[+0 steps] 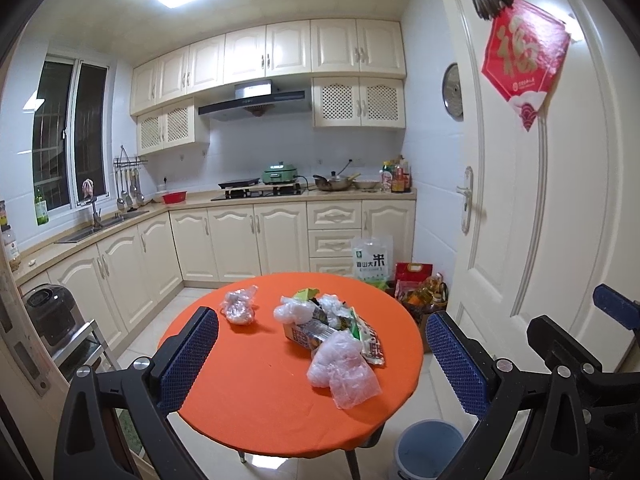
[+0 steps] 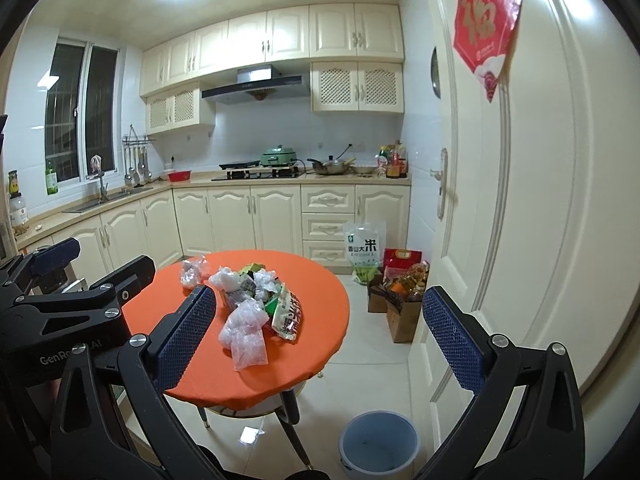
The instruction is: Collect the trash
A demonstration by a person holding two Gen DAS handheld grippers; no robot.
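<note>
In the left wrist view, the left tool (image 1: pixel 320 364) has its jaws apart and empty; the trash pile (image 1: pixel 334 330) lies ahead on the orange worktop (image 1: pixel 256 400), slightly right of centre.

In the right wrist view, the right tool (image 2: pixel 320 340) is also apart and empty; the pile lies ahead-left, the blue bin (image 2: pixel 378 446) below on the floor. Both tools seem similarly near.

Matt orange cloth covers the table (image 1: pixel 256 392), crinkled clear plastic bags (image 1: pixel 342 368) lie on it, floor tiles (image 2: pixel 372 364) glossy

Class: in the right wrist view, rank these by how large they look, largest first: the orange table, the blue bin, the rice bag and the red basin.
1. orange table
2. blue bin, though it sits nearest the camera
3. rice bag
4. red basin, farthest away
</note>
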